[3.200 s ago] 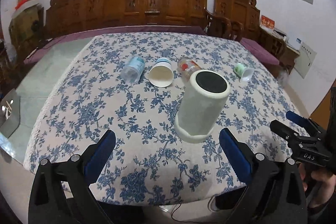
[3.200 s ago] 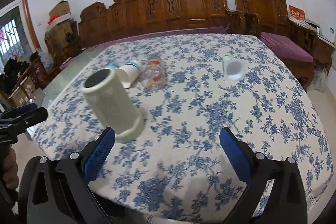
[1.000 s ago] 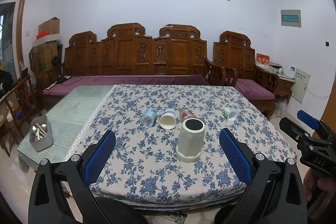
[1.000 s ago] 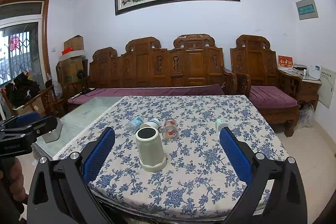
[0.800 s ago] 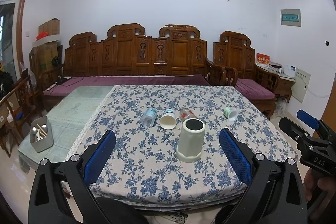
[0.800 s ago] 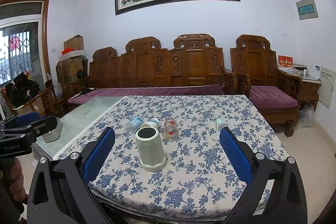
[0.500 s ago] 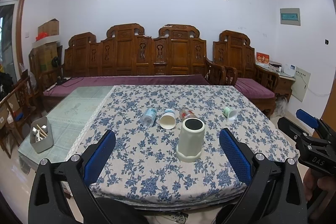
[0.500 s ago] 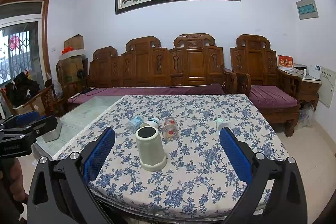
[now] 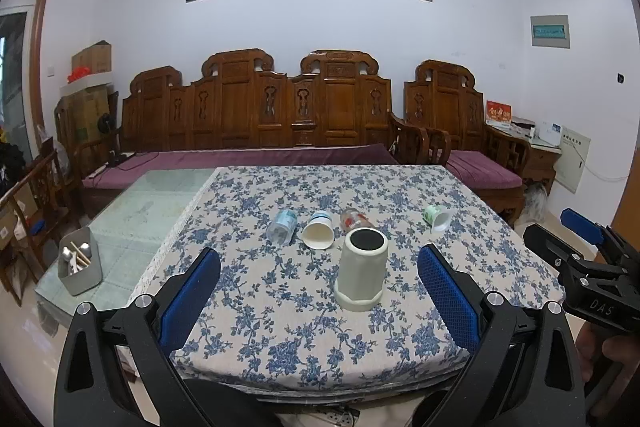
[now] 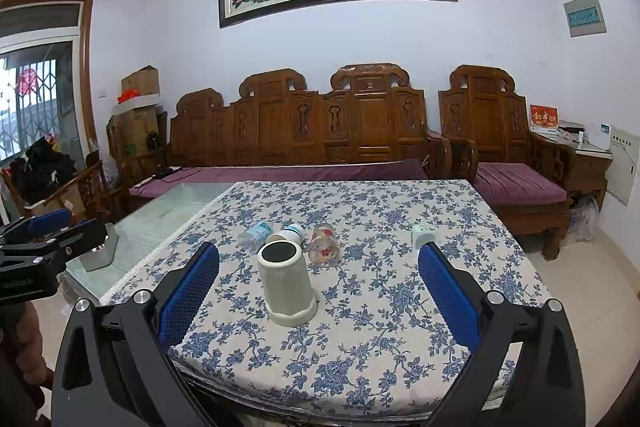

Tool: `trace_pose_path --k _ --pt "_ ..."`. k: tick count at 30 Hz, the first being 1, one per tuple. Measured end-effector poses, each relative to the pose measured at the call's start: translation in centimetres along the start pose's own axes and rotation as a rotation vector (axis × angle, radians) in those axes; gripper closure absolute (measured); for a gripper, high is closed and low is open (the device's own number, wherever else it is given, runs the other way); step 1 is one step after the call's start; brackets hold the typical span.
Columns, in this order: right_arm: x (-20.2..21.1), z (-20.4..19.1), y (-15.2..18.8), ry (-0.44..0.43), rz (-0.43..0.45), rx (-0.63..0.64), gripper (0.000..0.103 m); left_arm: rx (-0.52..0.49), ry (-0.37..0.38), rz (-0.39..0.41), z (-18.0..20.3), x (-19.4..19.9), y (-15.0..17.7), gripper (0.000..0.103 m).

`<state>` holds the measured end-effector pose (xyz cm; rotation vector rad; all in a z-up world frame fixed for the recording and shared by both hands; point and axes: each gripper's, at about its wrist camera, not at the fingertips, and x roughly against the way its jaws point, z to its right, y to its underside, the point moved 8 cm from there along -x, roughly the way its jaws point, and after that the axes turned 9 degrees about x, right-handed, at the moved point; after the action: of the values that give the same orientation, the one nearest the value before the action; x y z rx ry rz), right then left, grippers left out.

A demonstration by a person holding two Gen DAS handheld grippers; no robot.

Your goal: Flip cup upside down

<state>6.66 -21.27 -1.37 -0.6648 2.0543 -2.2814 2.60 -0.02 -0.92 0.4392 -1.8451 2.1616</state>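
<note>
The pale cream cylindrical cup with a widened octagonal foot (image 9: pixel 362 271) is being seen standing on the blue-flowered cloth of the desk (image 9: pixel 280 307), its long axis vertical, the wide foot down on the cloth and a dark round end facing up. Whether that dark end is an open mouth or a closed base cannot be told, so it cannot be judged whether the flip is done or pending.

The left tool (image 9: pixel 320 291) is being held with its blue-padded fingers (image 9: pixel 192 291) wide apart, nothing between them; the cup is lying ahead of it and slightly toward its right finger. The right tool (image 10: pixel 320 291) is likewise being held spread and empty, the cup (image 10: pixel 286 281) lying ahead and toward its left finger. Both are being kept back from the near desk edge, well apart from the cup, and neither appears clearly nearer.

Beyond the cup, a clear plastic bottle (image 9: pixel 282 227), a white paper cup (image 9: pixel 318 234), a printed glass (image 9: pixel 354 219) and a small green-and-white cup (image 9: pixel 438 218) are lying on their sides.

Since the axis is upright, a side grasp across the body is judged suitable, followed by a half-turn of the wrist.
</note>
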Motion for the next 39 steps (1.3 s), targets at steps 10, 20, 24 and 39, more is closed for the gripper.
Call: trace_pose_path --k 10,20,24,39 --pt "-0.11 0.03 0.02 0.000 0.000 0.000 0.003 -0.001 0.000 0.000 -0.04 -0.04 0.02 0.008" --pt "-0.15 -0.11 0.13 -0.002 0.000 -0.002 0.003 -0.002 0.000 0.001 0.02 0.01 0.06 0.008" --pt "-0.16 -0.12 0.13 -0.002 -0.001 -0.002 0.003 -0.002 0.000 0.001 0.02 0.00 0.08 0.008" --pt "-0.18 -0.23 0.17 -0.004 -0.001 -0.005 0.003 -0.003 -0.007 0.000 -0.12 0.19 0.03 0.008"
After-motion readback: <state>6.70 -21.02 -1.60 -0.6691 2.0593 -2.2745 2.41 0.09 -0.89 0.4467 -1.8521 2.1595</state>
